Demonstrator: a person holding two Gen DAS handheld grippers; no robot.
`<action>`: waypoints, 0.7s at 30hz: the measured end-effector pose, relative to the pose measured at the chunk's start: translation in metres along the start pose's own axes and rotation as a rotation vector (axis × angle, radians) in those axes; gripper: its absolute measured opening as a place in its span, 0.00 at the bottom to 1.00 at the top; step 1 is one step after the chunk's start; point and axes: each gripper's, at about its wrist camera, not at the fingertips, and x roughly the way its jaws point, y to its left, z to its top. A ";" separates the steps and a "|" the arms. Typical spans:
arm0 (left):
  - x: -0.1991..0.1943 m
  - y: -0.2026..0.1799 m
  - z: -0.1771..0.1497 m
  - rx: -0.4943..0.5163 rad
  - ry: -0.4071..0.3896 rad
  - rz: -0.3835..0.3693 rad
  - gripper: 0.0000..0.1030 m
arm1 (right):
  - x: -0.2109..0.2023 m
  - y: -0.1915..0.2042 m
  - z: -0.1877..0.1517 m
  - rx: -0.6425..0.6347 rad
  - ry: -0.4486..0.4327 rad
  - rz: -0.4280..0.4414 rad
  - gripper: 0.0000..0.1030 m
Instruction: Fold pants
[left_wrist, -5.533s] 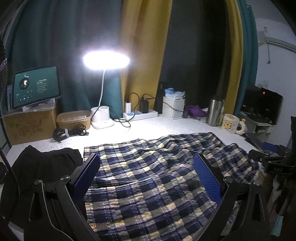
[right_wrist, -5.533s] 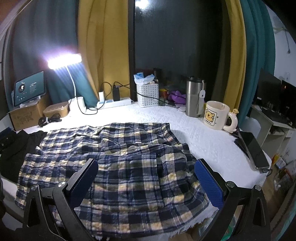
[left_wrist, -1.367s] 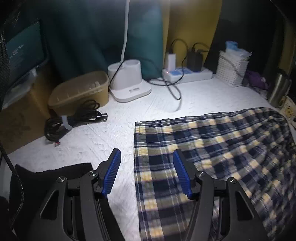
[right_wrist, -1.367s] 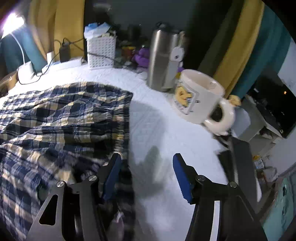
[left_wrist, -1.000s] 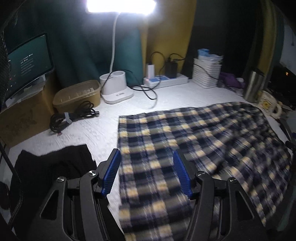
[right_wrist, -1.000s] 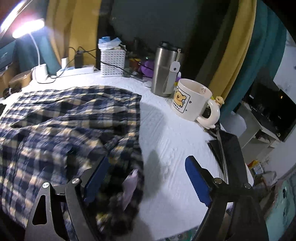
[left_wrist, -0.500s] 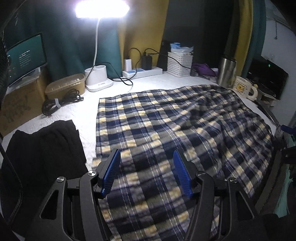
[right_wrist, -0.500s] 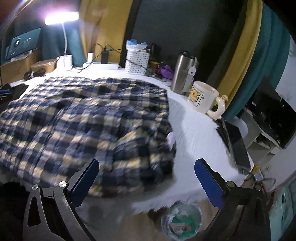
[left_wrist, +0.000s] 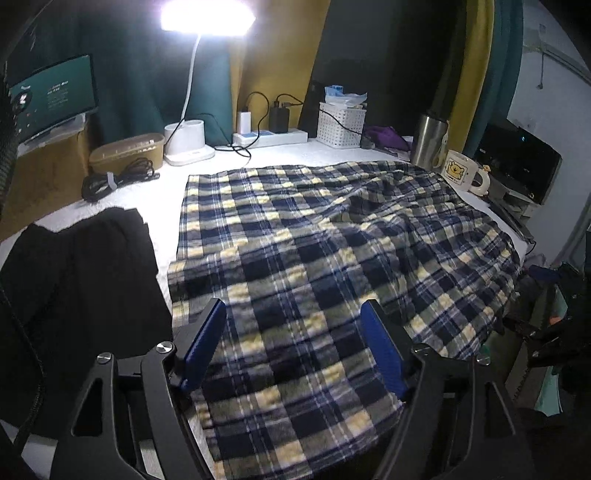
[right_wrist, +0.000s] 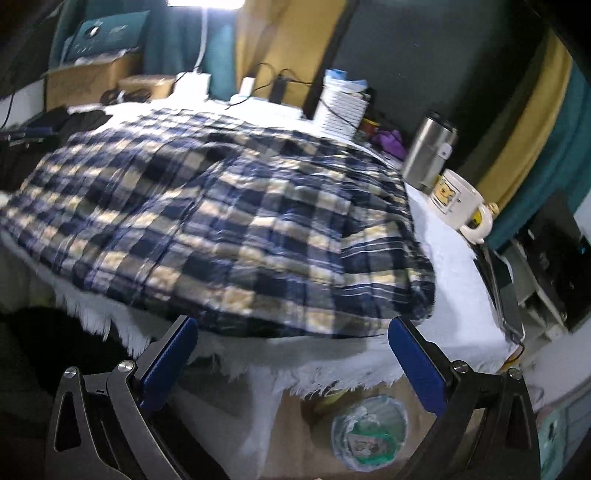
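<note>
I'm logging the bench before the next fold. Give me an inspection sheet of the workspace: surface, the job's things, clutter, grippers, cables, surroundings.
Surface: white textured cover, fringed front edge.
Job's things: plaid pants spread flat across the table, rumpled toward the right side.
Clutter: black garment left of the pants; steel tumbler, bear mug, white basket, tan box.
Grippers: left hand-held gripper over the near pants edge, jaws opening, gripping nothing; right hand-held gripper open at the table's front edge, empty.
Cables: coiled black cable; power strip with chargers.
Surroundings: lit desk lamp, curtains, tablet screen.
</note>
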 end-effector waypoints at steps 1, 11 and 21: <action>0.000 0.001 -0.002 -0.004 0.004 -0.001 0.73 | 0.002 0.003 0.000 -0.011 0.004 0.004 1.00; 0.002 0.006 -0.013 0.005 0.028 -0.016 0.77 | 0.016 0.030 0.010 -0.099 -0.009 -0.011 1.00; 0.003 -0.015 -0.018 0.061 0.030 -0.099 0.85 | 0.025 0.006 0.053 -0.049 -0.052 0.029 1.00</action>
